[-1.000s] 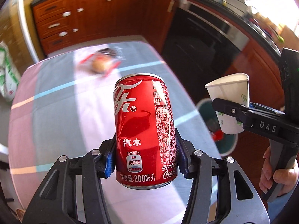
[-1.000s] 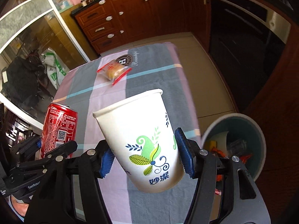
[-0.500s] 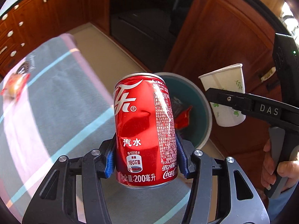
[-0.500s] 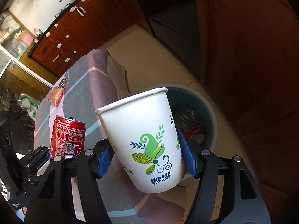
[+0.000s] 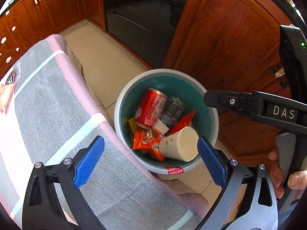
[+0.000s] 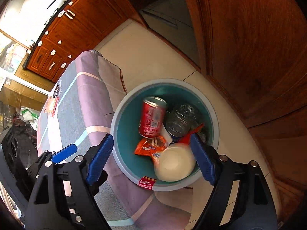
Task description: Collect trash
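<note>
A teal trash bin with a grey rim [image 5: 117, 115] [image 6: 115, 118] stands on the floor beside the table. The red cola can [image 5: 150, 108] [image 6: 152, 117] lies tilted inside it. The white paper cup [image 5: 178, 144] [image 6: 174, 164] lies on its side near the bin's front wall, blurred in the right wrist view. My left gripper [image 5: 150, 140] hovers above the bin, its jaws opening wide with nothing between the pads. My right gripper [image 6: 151, 137] hangs over the bin too, jaws opening and empty. One right finger [image 5: 211, 97] reaches over the bin's far rim.
The bin also holds an orange snack wrapper [image 5: 145, 140], a red wrapper and a clear plastic bottle [image 5: 172, 109]. The cloth-covered table [image 5: 48, 105] borders the bin; a wrapped snack [image 5: 6, 94] [image 6: 50, 105] lies at its far end. Wooden cabinets stand behind. A hand [image 5: 284, 180] holds the right gripper.
Both grippers swung from above the table to over the bin and opened. The can left my left gripper and the cup my right; both now lie in the bin.
</note>
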